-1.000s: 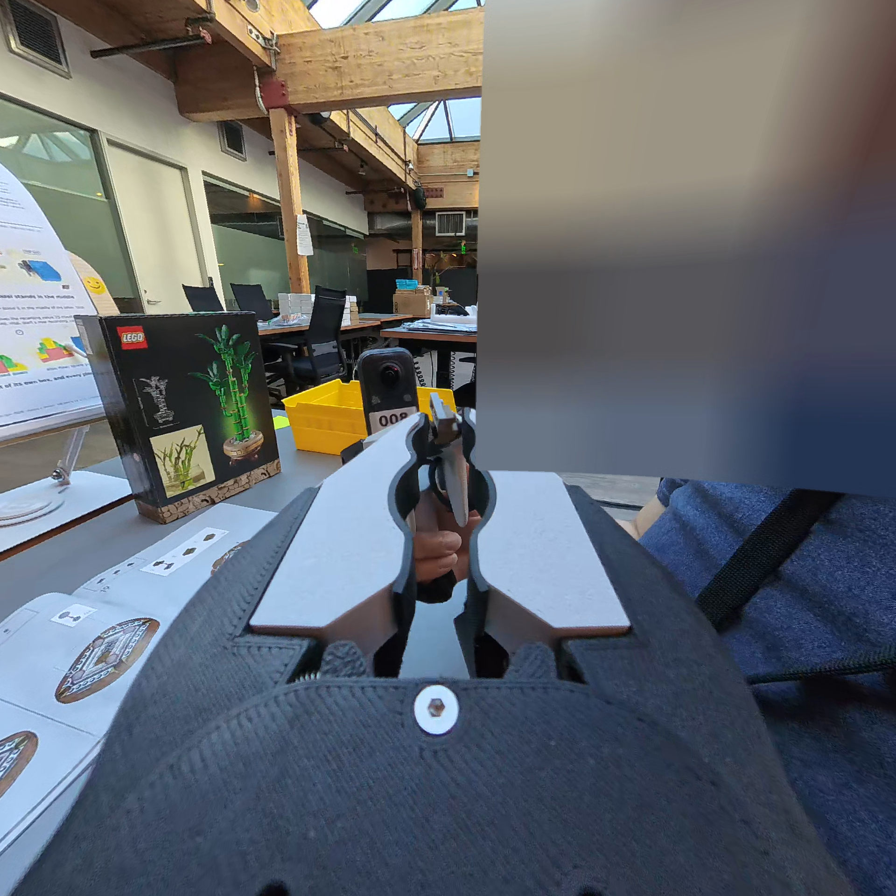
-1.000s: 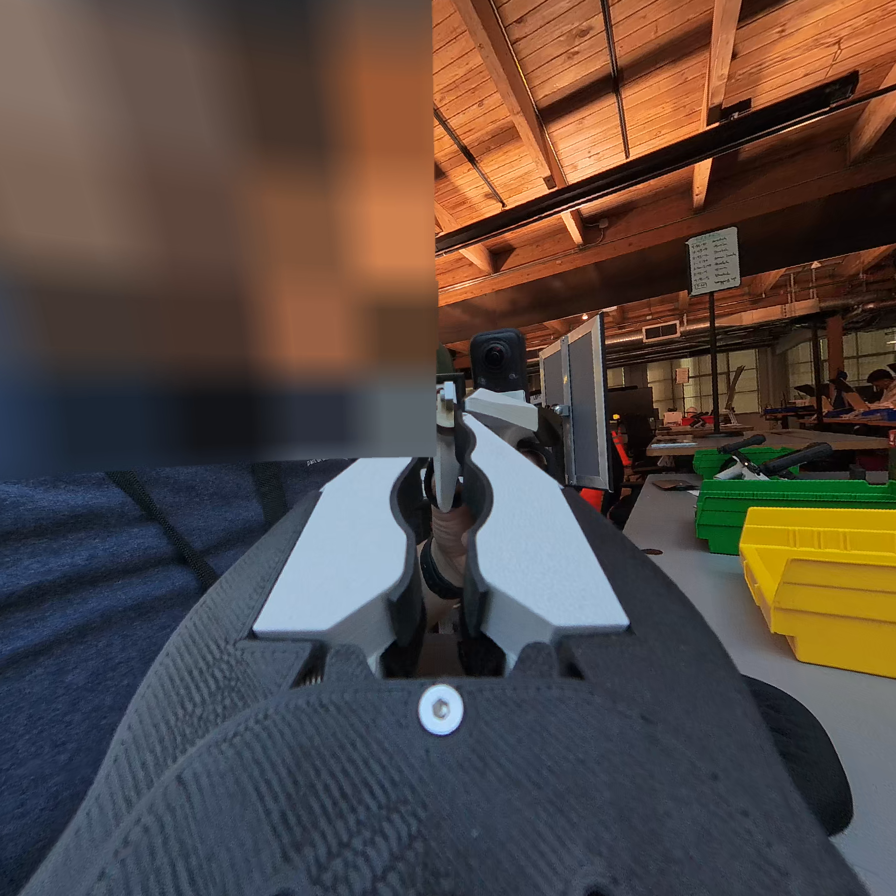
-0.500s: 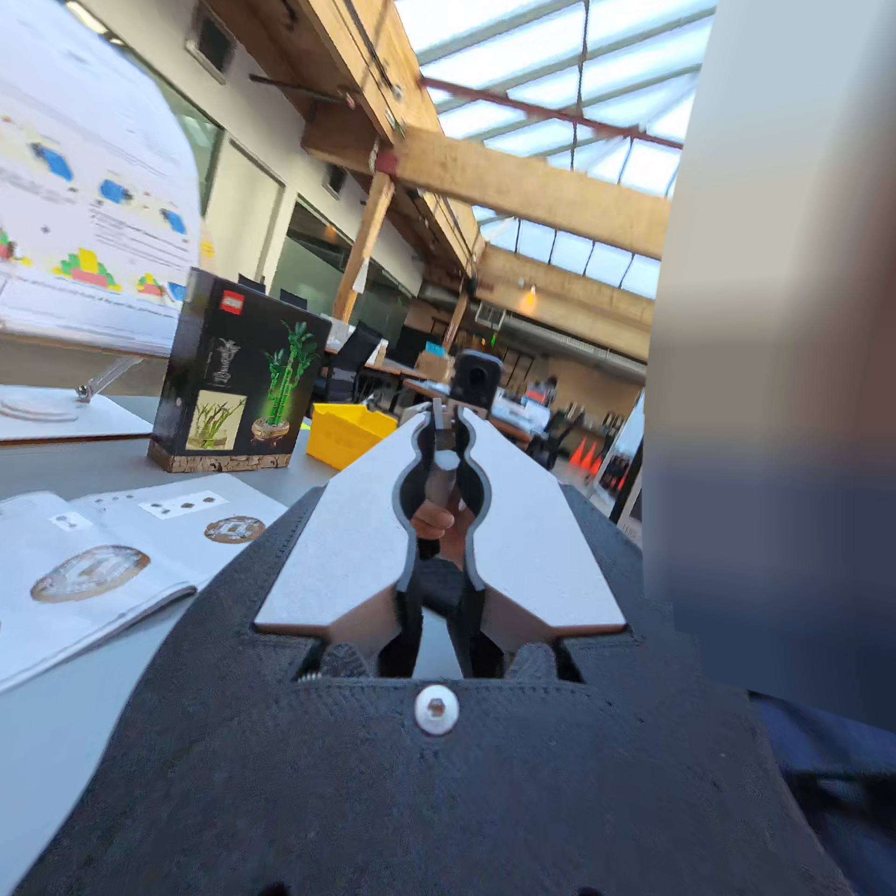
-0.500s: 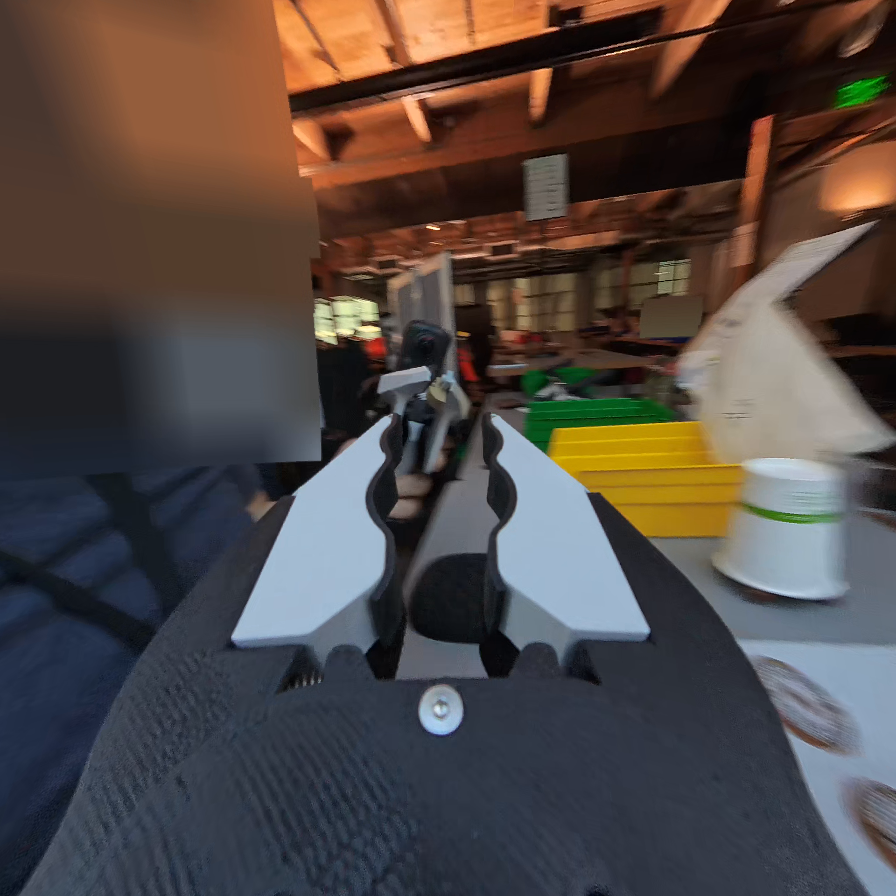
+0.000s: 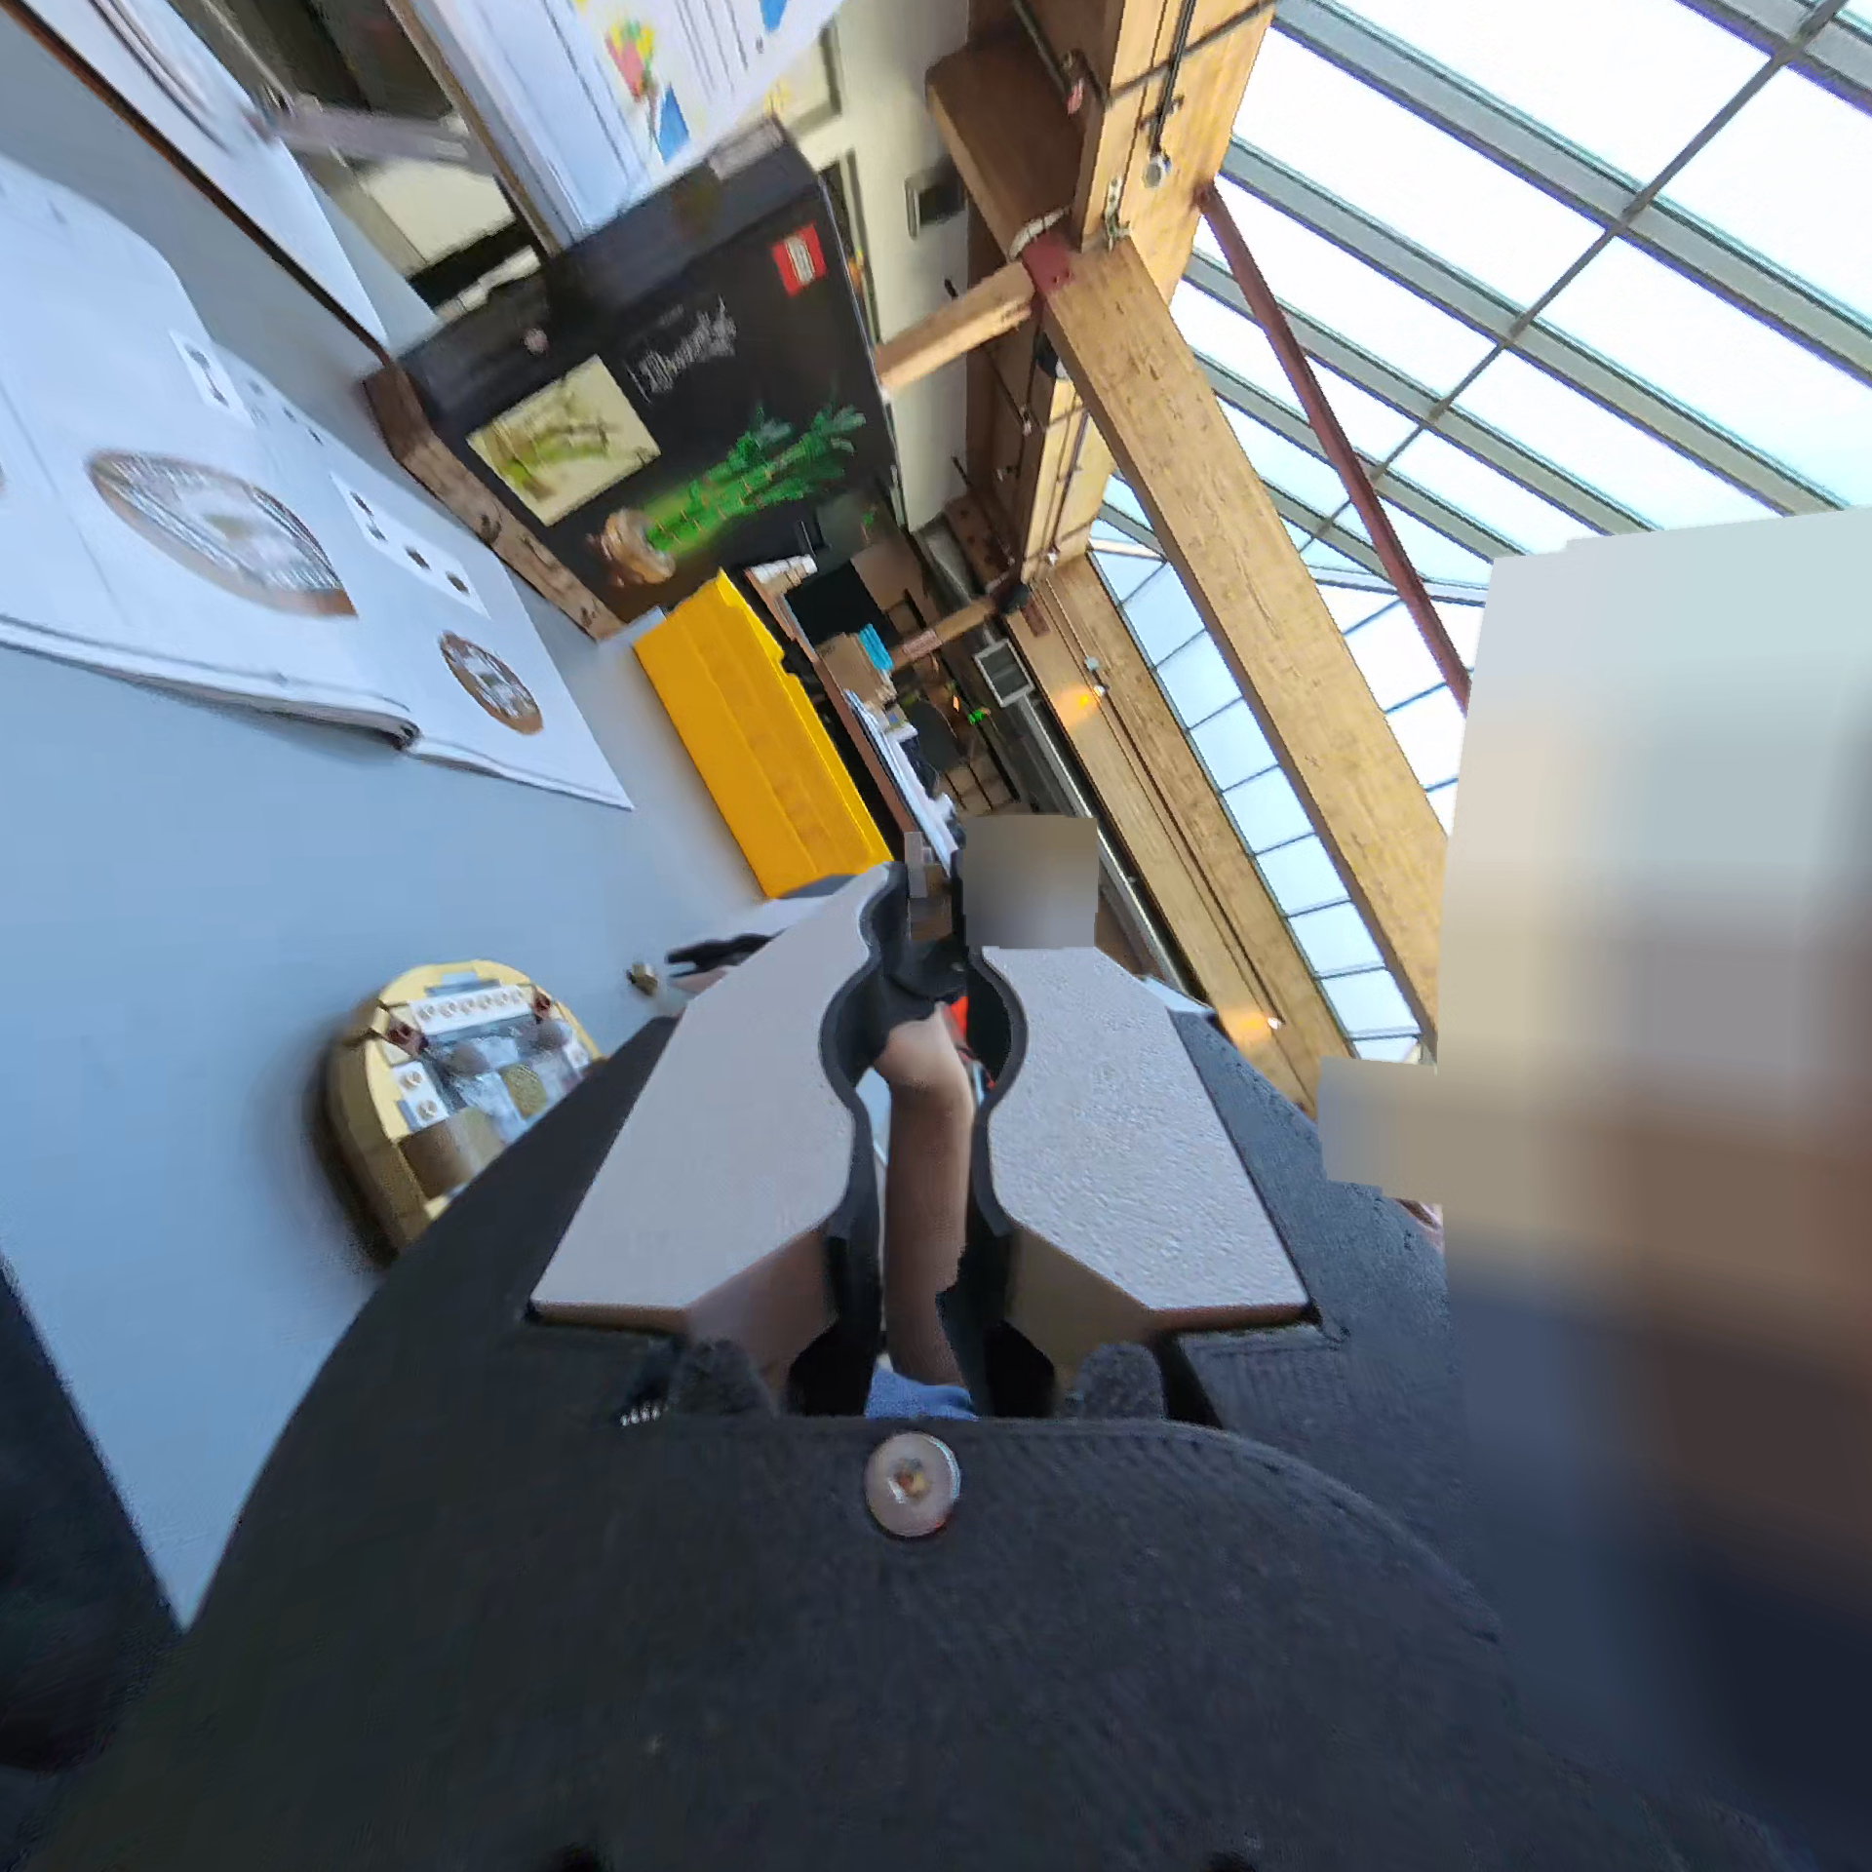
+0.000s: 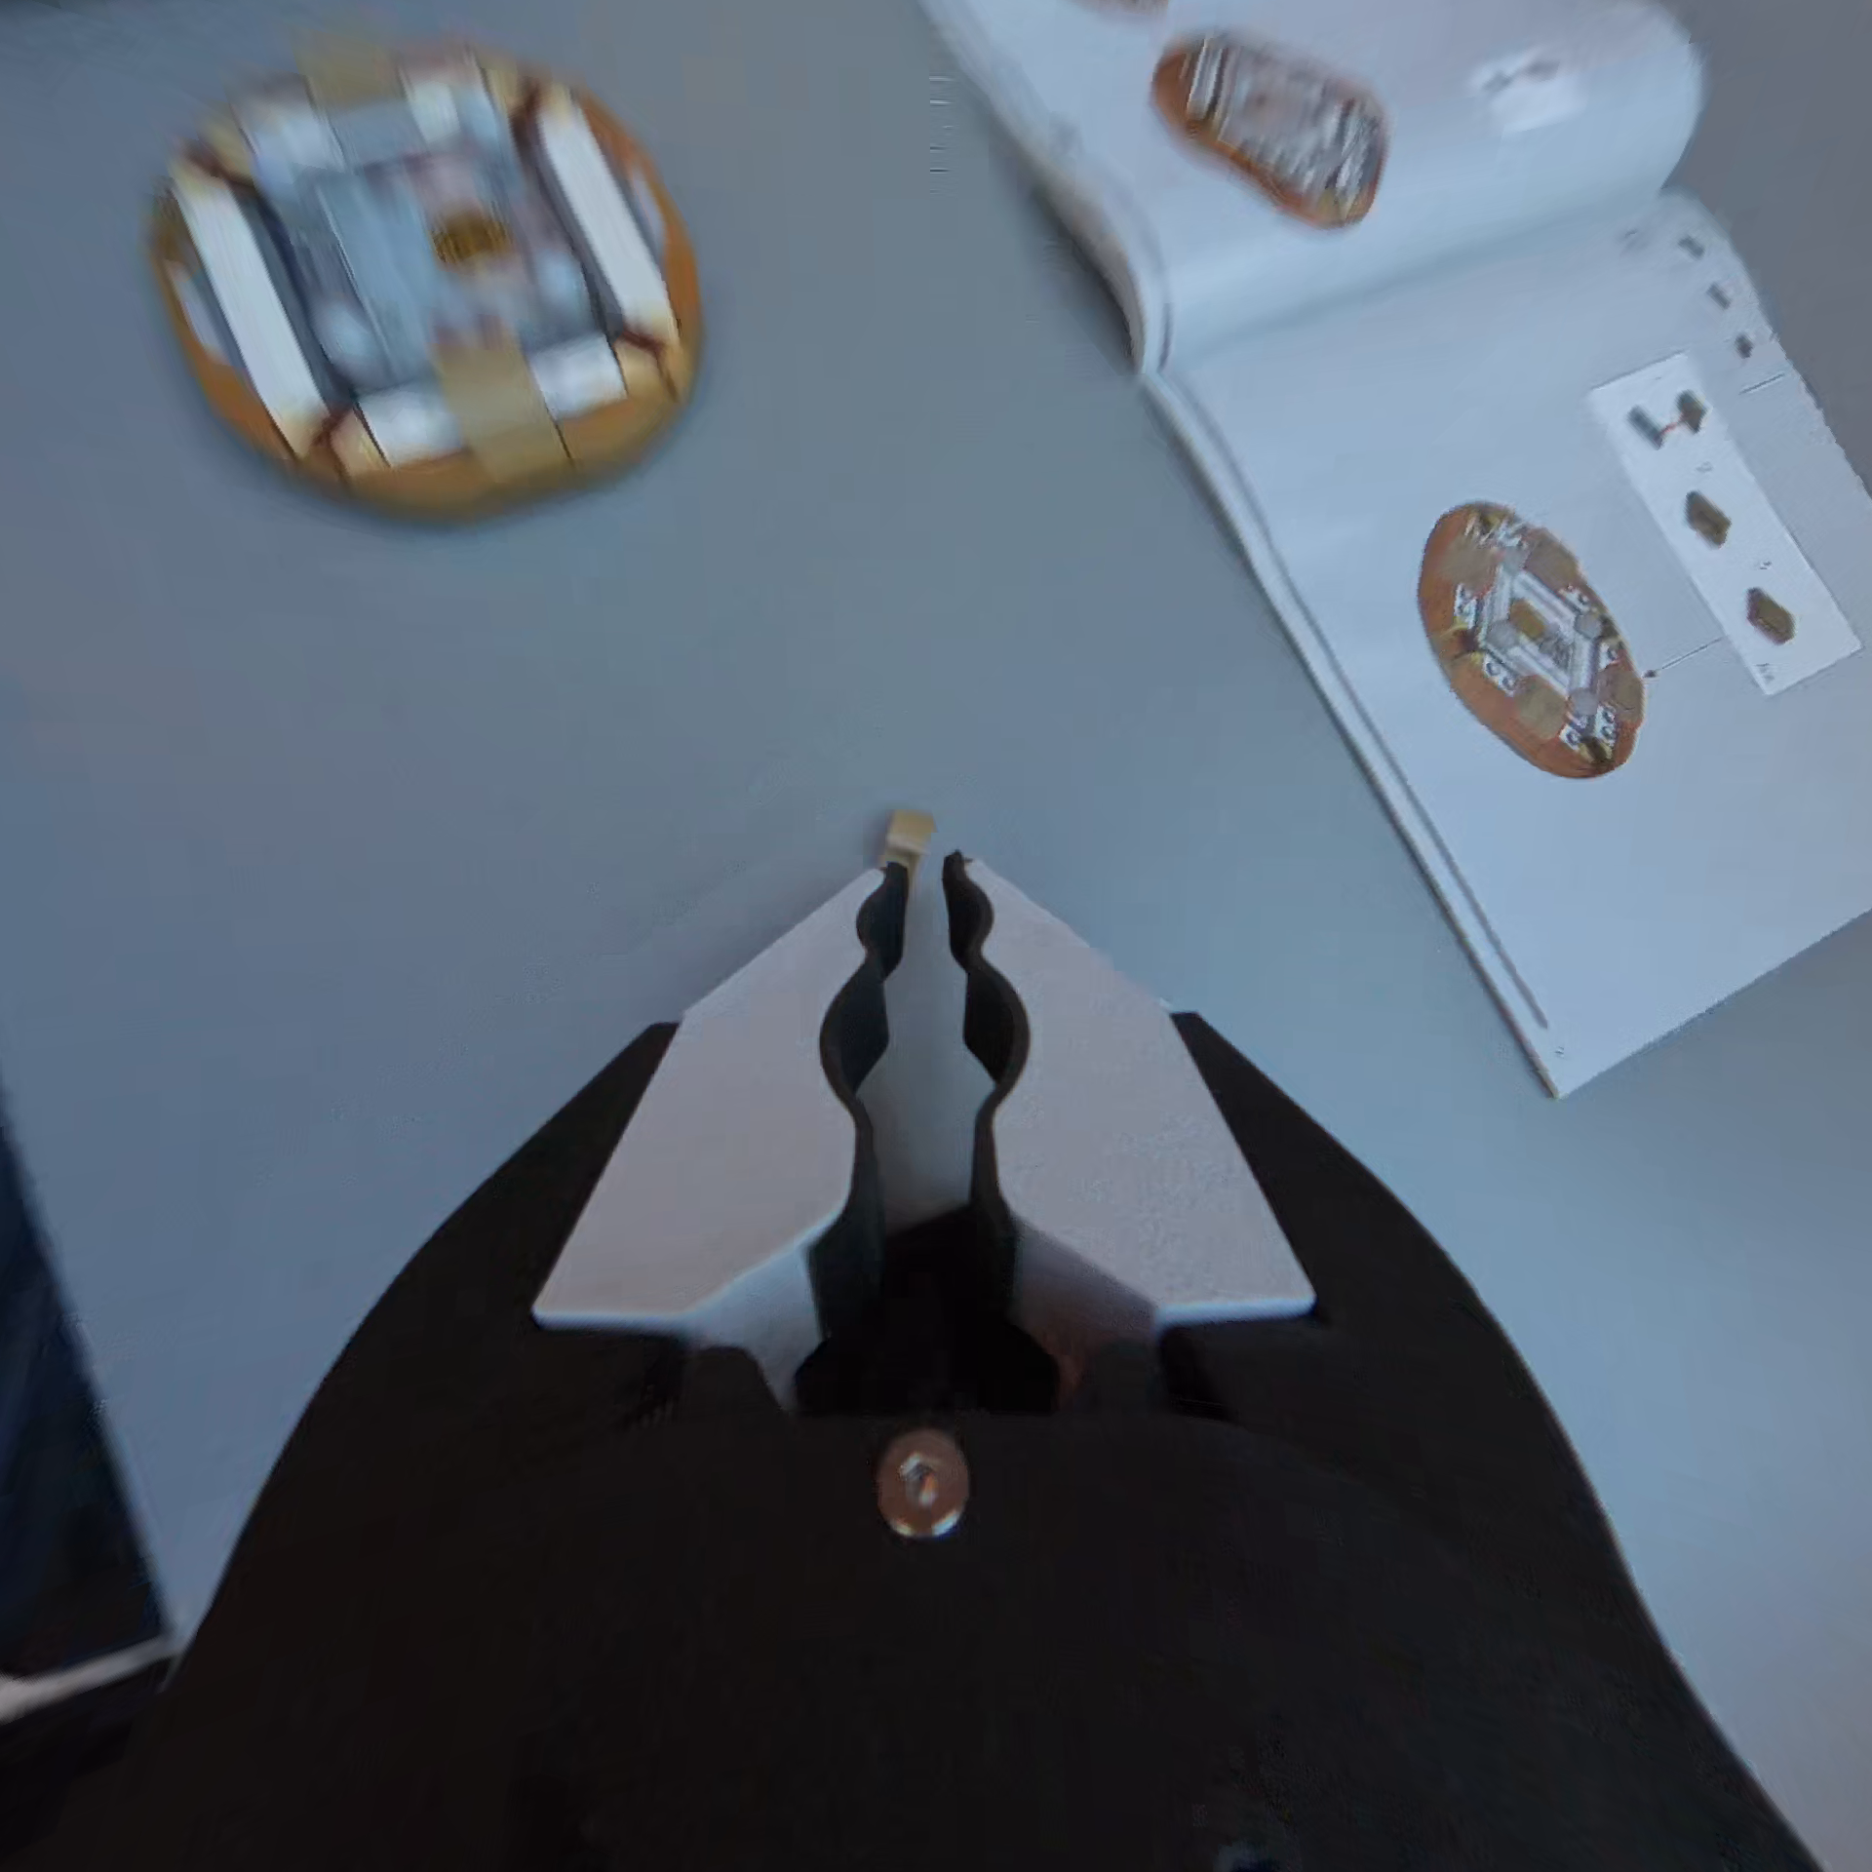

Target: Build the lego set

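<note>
Gaping narrowly, right gripper (image 6: 924, 869) (empty-jawed)

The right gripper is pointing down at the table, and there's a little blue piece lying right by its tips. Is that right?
Not quite. The little piece is tan, not blue. The right wrist view shows it on the grey table, just beyond the tips of the right gripper, which does point down at it.

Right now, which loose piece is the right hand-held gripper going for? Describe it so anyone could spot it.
On the grey table, between the round tan base build and the open instruction booklet, lies one small tan brick. It sits alone just off the tips of the right hand-held gripper, the only loose piece there.
</note>
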A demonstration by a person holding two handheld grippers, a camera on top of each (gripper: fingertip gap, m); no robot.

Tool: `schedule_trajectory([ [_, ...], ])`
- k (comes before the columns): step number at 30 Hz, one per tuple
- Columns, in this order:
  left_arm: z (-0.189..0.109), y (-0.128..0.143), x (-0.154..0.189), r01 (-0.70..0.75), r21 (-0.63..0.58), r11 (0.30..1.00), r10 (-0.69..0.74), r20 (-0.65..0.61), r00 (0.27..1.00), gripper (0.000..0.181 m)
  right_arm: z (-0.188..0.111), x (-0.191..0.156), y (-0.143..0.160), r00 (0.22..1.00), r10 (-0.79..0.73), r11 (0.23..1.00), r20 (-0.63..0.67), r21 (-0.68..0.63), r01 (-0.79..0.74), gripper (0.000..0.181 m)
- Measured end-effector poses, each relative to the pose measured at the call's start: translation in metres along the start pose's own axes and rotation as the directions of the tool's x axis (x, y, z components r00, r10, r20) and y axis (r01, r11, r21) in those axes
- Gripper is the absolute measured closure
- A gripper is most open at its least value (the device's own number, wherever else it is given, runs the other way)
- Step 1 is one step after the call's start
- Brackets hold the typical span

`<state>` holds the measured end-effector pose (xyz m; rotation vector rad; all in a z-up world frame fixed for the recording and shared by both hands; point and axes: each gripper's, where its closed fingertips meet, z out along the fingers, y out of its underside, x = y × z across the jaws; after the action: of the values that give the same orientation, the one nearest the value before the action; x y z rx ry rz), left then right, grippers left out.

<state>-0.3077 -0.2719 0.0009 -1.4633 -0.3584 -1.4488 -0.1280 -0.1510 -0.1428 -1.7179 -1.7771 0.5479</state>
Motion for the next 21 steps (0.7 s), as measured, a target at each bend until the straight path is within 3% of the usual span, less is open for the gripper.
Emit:
schedule_trajectory([
  [2,0.007,0.008,0.000,0.039,-0.037,0.999,-0.040,-0.020,0.999,0.175,0.007,0.005,0.007,0.995,-0.089,0.994,-0.055,-0.062,0.086,0.176],
  [6,0.013,0.014,0.000,0.017,-0.055,0.998,-0.017,-0.005,1.000,0.175,0.007,-0.001,0.008,0.999,-0.012,0.997,0.033,-0.079,0.014,0.180],
  [12,0.015,0.016,-0.002,0.027,-0.061,0.998,-0.028,-0.007,1.000,0.175,0.018,-0.001,-0.005,0.995,-0.094,0.996,0.011,-0.001,0.094,0.181],
  [18,0.014,0.017,-0.001,0.001,-0.067,0.998,-0.001,0.001,1.000,0.175,0.020,-0.027,-0.012,0.982,-0.136,0.991,0.133,0.028,0.133,0.181],
  [21,0.013,0.018,-0.002,0.012,-0.067,0.998,-0.013,-0.006,1.000,0.175,0.019,-0.023,-0.014,0.984,-0.148,0.989,0.100,0.039,0.145,0.181],
])
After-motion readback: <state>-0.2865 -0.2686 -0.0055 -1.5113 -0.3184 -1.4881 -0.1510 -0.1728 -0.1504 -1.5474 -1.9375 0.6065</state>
